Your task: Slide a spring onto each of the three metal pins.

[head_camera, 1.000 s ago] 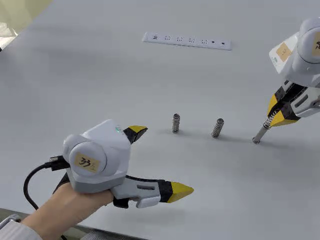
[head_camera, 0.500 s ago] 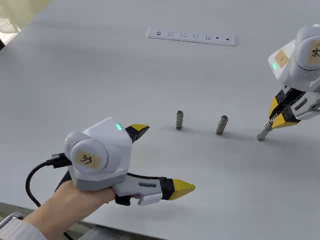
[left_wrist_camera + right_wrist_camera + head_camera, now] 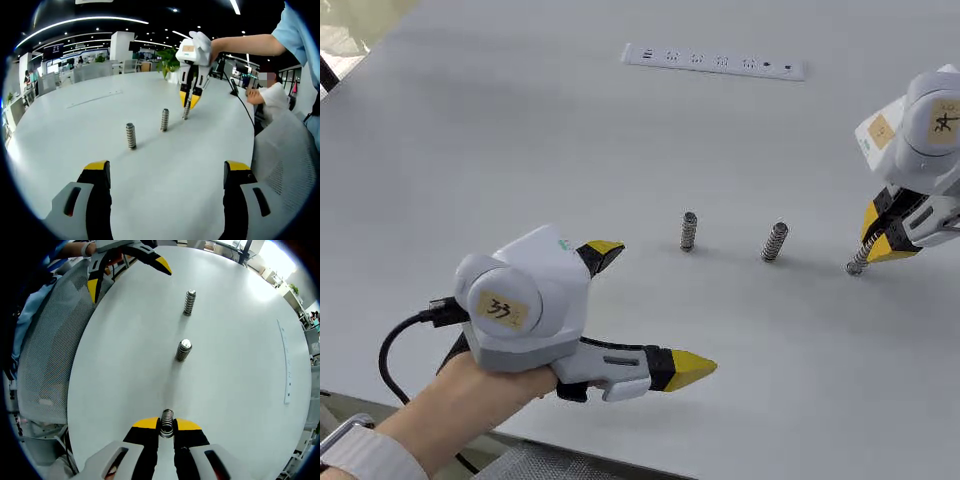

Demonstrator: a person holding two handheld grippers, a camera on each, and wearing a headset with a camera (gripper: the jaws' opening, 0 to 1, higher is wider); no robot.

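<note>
white table [image 3: 520, 150]: carries three pins in a row | left gripper [image 3: 658, 308]: jaws wide apart; empty; near front edge | right gripper [image 3: 882, 240]: clamped on third spring [image 3: 166, 422]; spring tilted on rightmost pin [image 3: 854, 269] | first spring [image 3: 689, 230]; second spring [image 3: 775, 241]: seated on the other pins

My right tongs [image 3: 882, 240] run off the head view's right edge, and their tips cover the top of the spring [image 3: 858, 264]. In the right gripper view I can't tell what's inside that spring. Power strip [image 3: 713, 61] sockets are too small to count.
</note>
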